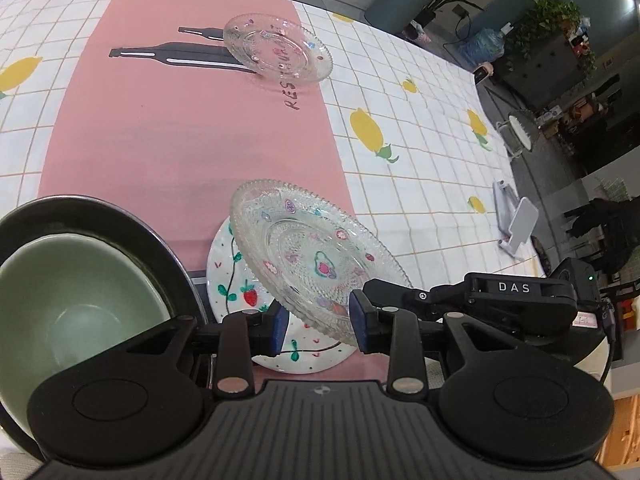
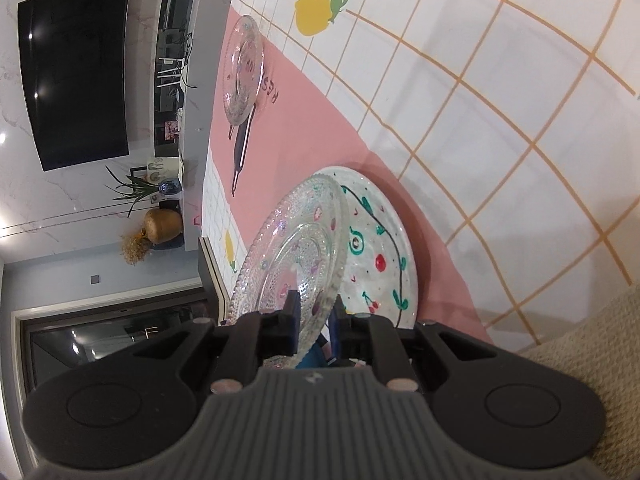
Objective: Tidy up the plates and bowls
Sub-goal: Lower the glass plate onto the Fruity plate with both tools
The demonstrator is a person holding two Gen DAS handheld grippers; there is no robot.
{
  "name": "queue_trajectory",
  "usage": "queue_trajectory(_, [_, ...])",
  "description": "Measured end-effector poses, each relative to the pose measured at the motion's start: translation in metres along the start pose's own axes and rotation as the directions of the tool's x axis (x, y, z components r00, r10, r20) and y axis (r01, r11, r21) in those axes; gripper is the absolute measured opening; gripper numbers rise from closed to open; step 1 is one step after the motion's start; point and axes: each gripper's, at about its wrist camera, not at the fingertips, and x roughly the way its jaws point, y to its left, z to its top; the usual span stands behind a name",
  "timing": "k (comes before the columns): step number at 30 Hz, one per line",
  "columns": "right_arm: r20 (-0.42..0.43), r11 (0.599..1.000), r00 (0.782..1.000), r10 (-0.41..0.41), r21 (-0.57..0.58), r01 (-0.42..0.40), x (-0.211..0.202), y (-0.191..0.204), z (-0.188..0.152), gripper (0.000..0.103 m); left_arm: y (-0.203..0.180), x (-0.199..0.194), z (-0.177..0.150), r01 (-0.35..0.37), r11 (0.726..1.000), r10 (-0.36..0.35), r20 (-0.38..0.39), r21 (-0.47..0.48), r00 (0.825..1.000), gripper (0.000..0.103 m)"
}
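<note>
The right hand-held gripper (image 2: 316, 320) is clenched on the near rim of a glass plate (image 2: 296, 252), holding it tilted over a white painted plate (image 2: 380, 240) that lies flat on the table (image 2: 520, 120). The left hand-held gripper (image 1: 318, 328) stands released, its blue pads (image 1: 280, 330) either side of the glass plate's near edge without pressing it. To the left sits a green bowl (image 1: 68, 304) inside a black pan (image 1: 100, 212). A second glass plate (image 1: 278, 50) rests far off on the pink cloth (image 1: 160, 128).
</note>
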Motion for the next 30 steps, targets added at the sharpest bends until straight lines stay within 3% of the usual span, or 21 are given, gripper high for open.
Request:
queue_trajectory(3, [-0.009, 1.0, 1.0, -0.004, 0.028, 0.005, 0.001, -0.003, 0.0, 0.012, -0.003, 0.001, 0.001, -0.017, 1.0, 0.017, -0.01, 0.002, 1.0, 0.038])
queue_trajectory(12, [-0.019, 0.999, 1.0, 0.008, 0.041, -0.008, 0.001, -0.007, 0.005, 0.011, 0.003, 0.0, 0.002, 0.02, 1.0, -0.019, -0.037, 0.005, 0.999, 0.036])
queue_trajectory(18, [-0.06, 0.998, 0.998, 0.023, 0.056, -0.02, 0.009, -0.013, 0.009, 0.011, -0.001, -0.005, 0.0, 0.007, 0.991, 0.001, -0.054, 0.137, 0.999, 0.042])
queue_trajectory(24, [0.009, 0.999, 1.0, 0.014, 0.042, -0.014, 0.0, -0.01, 0.014, 0.008, 0.006, -0.008, 0.002, 0.023, 0.989, -0.014, -0.07, 0.143, 0.997, 0.043])
queue_trajectory(26, [0.025, 0.999, 0.999, -0.046, 0.018, 0.045, 0.0, -0.01, 0.015, 0.009, 0.005, -0.01, 0.002, 0.016, 0.988, -0.006, -0.062, 0.153, 0.998, 0.043])
queue_trajectory(30, [-0.007, 0.999, 0.999, -0.035, 0.026, 0.035, 0.006, -0.011, 0.014, 0.006, 0.004, -0.012, 0.002, 0.01, 0.987, -0.001, -0.058, 0.158, 0.998, 0.043])
